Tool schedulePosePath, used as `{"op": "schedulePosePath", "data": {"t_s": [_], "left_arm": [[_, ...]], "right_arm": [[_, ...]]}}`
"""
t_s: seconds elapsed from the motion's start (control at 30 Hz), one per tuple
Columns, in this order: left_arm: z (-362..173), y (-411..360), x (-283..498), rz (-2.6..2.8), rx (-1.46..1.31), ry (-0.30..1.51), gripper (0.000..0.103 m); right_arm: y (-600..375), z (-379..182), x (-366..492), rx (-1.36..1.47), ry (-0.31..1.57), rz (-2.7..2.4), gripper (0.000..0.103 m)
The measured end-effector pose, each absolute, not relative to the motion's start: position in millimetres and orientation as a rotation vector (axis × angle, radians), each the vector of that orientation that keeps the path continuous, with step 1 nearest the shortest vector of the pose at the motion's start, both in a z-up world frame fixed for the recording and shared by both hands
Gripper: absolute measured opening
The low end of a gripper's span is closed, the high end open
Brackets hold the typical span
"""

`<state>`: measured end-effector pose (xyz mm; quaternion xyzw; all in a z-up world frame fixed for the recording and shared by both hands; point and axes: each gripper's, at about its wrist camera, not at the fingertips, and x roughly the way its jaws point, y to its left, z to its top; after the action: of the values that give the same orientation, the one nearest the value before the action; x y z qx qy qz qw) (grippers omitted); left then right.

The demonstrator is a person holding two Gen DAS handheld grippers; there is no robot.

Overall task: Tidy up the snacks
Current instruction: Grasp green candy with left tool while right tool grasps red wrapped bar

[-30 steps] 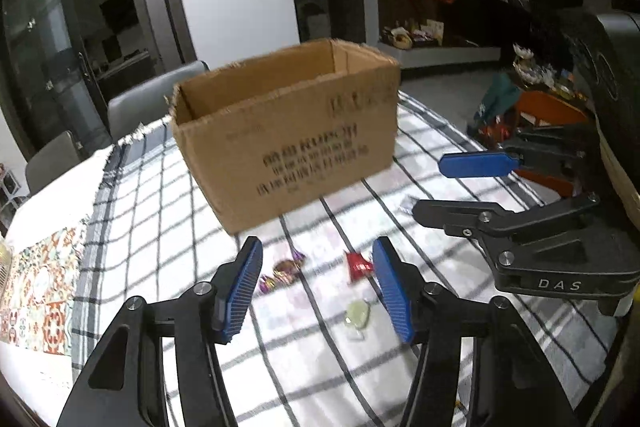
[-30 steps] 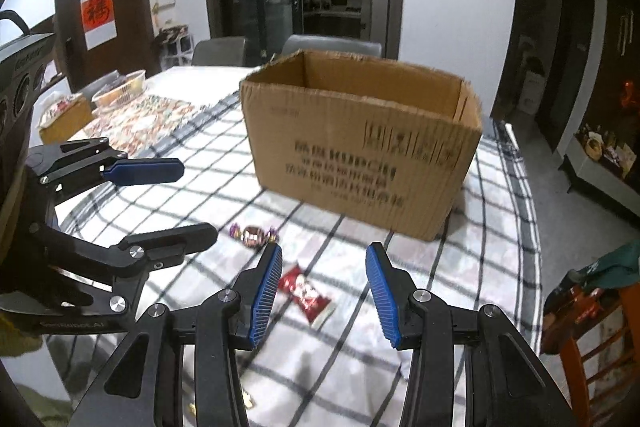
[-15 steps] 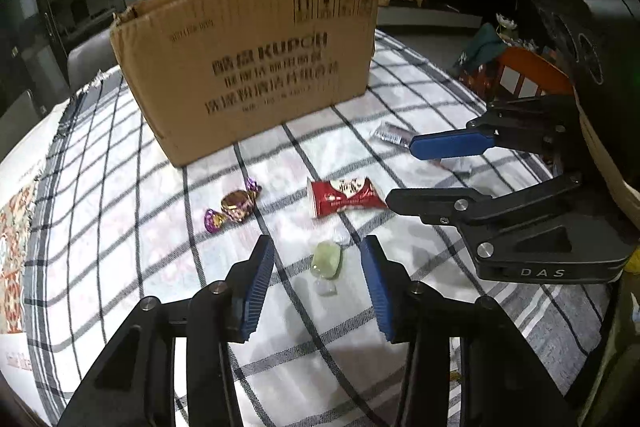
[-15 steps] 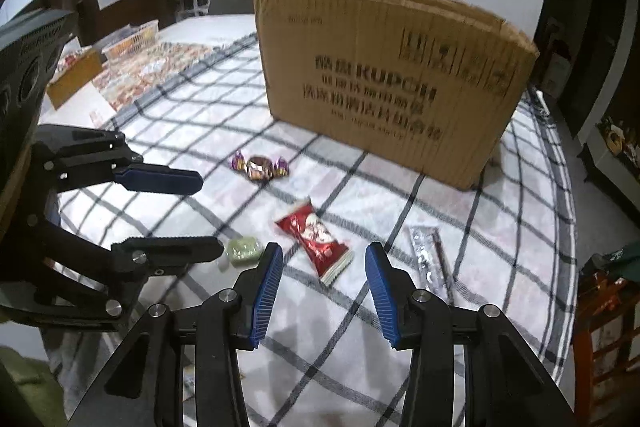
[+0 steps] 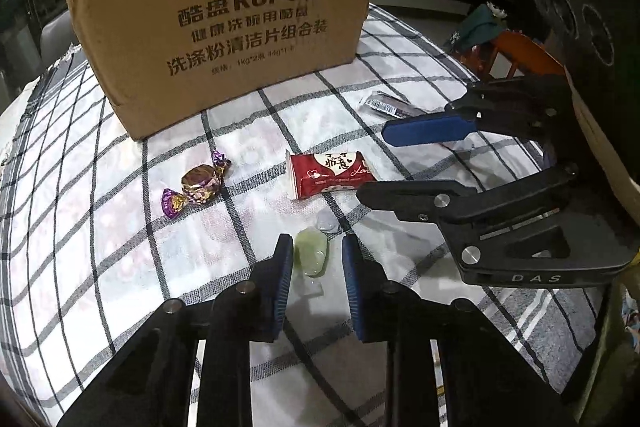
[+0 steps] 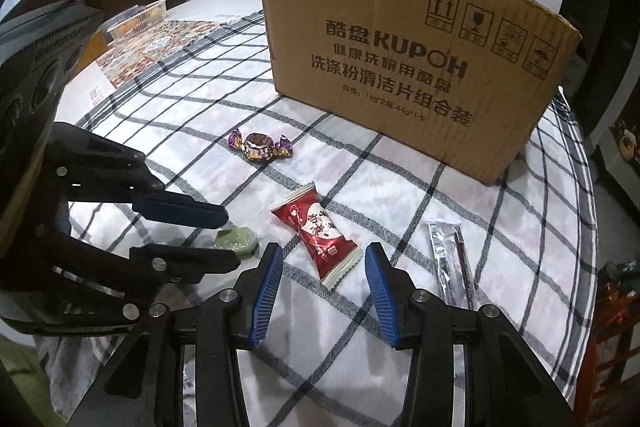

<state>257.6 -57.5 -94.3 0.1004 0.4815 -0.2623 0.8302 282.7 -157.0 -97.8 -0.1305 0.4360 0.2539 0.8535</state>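
A pale green candy [image 5: 310,255] lies on the checked cloth between the fingers of my left gripper [image 5: 314,243]. Its jaws are closing; the left pad is at the candy's edge and a gap shows at the right pad. In the right wrist view the same candy [image 6: 238,243] sits between the left gripper's [image 6: 230,239] fingers. My right gripper [image 6: 323,253] is open, with the near end of a red snack packet [image 6: 316,231] between its pads, untouched. A purple-wrapped candy [image 6: 260,147] and a dark stick packet [image 6: 450,267] lie nearby. The cardboard box [image 6: 400,67] stands behind them.
The checked cloth [image 5: 100,227] covers a round table whose edge curves off to the right. A plastic basket [image 6: 140,17] and a patterned mat [image 6: 160,43] lie at the far left. An orange chair [image 5: 520,55] stands beyond the table's right side.
Both grippers have sunk toward the cloth and tipped downward. The left jaws have narrowed around the green candy. The right gripper has come down over the red packet at unchanged width.
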Motion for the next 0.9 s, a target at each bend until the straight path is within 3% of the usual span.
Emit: {"op": "schedulePosePath", "data": {"t_s": [0.43, 0.53, 0.9], "left_arm": [[-107, -58, 263, -0.534, 0.196, 1.035, 0.021], [-106, -56, 264, -0.533, 0.179, 1.036, 0.02], [-97, -47, 272, -0.478, 0.135, 1.003, 0.02]], "right_arm": [[-148, -110, 295, -0.295, 0.936, 0.551, 0.043], [-146, -112, 297, -0.296, 0.941, 0.555, 0.037], [-140, -117, 306, -0.296, 0.946, 0.553, 0.033]]}}
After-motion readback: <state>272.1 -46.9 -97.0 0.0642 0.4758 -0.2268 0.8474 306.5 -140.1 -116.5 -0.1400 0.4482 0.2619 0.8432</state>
